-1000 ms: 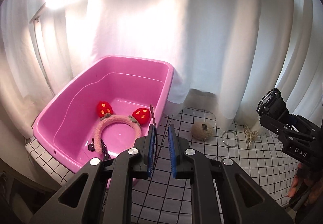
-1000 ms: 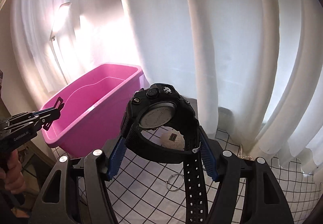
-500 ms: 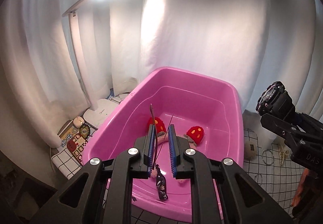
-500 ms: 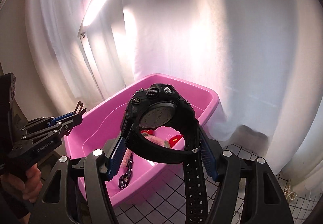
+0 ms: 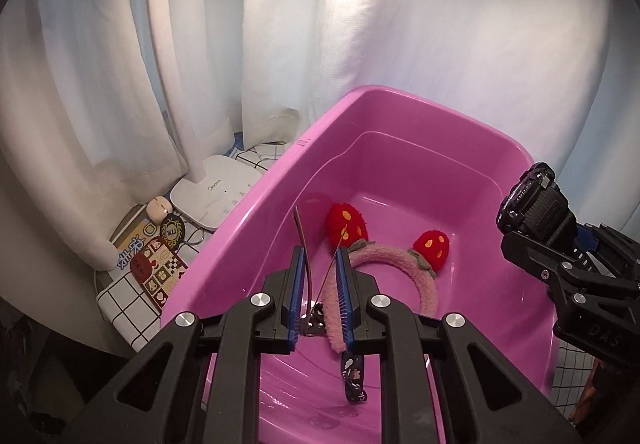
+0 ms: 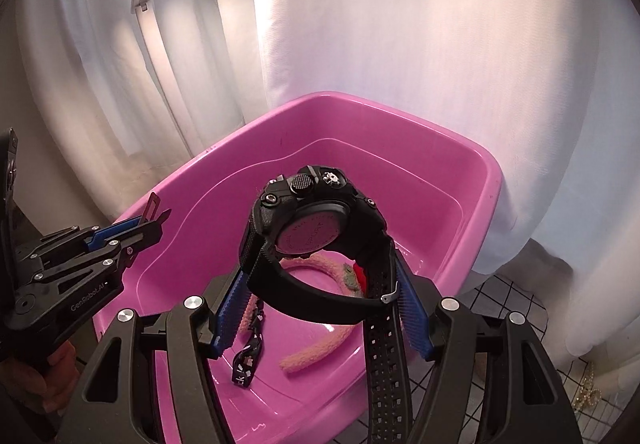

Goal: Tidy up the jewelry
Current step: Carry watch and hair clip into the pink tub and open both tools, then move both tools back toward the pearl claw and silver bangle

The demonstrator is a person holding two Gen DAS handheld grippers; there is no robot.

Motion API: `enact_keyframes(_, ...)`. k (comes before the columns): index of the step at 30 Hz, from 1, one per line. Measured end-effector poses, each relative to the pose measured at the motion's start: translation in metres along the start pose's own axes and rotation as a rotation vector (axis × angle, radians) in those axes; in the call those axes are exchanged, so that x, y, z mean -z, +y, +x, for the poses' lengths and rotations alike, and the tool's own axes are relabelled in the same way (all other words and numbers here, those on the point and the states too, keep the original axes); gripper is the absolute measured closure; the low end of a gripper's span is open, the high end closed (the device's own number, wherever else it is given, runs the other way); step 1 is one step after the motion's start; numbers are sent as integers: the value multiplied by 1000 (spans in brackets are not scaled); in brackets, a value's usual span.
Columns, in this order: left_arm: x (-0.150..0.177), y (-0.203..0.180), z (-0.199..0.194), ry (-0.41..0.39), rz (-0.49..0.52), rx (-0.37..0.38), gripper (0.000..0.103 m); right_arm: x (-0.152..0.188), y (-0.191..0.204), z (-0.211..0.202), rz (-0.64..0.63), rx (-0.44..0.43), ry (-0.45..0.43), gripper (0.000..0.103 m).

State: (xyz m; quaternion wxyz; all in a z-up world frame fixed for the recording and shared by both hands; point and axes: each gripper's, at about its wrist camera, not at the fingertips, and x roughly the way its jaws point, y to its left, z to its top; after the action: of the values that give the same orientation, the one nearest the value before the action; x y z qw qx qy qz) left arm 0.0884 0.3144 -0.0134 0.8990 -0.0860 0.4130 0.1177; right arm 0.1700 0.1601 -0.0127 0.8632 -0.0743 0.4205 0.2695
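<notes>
Now, left gripper (image 5: 320,256): jaws almost closed and just starting to part; thin hair clip (image 5: 304,244) between the blue pads, one arm flat against the left pad, a fine wire arm leaning toward the right pad.
Left gripper marking: "GenRobot.AI" on the side of the body, read from the right wrist view.
Right gripper (image 6: 320,268): jaws set wide, pads pressed on both sides of the band of a black watch (image 6: 308,212); case above the fingertips, case back toward the camera, loose strap end hanging down between the fingers.
Right gripper marking: "DAS" on its side, read from the left wrist view.
Watch writing: looks like "SPORT" on the bezel; case-back lettering too small to read.
Pink tub (image 5: 400,100): directly below and ahead of both grippers.
Plush headband (image 5: 400,260): on the tub floor just beyond the left fingertips, pink with two red ears.
Black printed strap (image 5: 352,376): on the tub floor under the left gripper's right finger; white print unreadable.
Lamp base (image 5: 216,184): left of the left gripper, outside the tub, marked "Midea".
Printed cards (image 5: 156,264): left of the left gripper on the checked cloth (image 5: 120,304); writing not legible.
Gold hair claw (image 6: 588,392): far right of the right gripper, on the cloth.
</notes>
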Motion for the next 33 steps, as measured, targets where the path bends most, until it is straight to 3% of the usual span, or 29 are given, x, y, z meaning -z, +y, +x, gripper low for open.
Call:
enact_keyframes(15, 6, 12, 26, 109, -16, 3, 79, -3, 8, 39, -62, 121, 126, 38)
enact_keyframes(16, 7, 13, 27, 118, -19, 5, 72, -4, 10, 38, -68, 124, 122, 38)
enact_keyframes(18, 8, 10, 26, 116, -4, 22, 69, -4, 12, 33, -80, 140, 109, 38)
enact_keyframes(19, 9, 8, 25, 113, 7, 27, 61, -4, 10, 29, -82, 148, 101, 38)
enact_keyframes(22, 10, 0, 13, 62, 34, 2, 10, -3, 8, 22, -76, 153, 83, 38)
enact_keyframes(24, 11, -2, 4, 19, 33, -2, 10, -3, 6, 17, -64, 156, 71, 38)
enact_keyframes(30, 12, -2, 3, 56, 1, 11, 10, 7, -4, -3, -18, 151, 36, 38)
enact_keyframes(33, 15, 1, -10, -3, -26, 51, 10, 17, -7, -18, 3, 153, 12, 38)
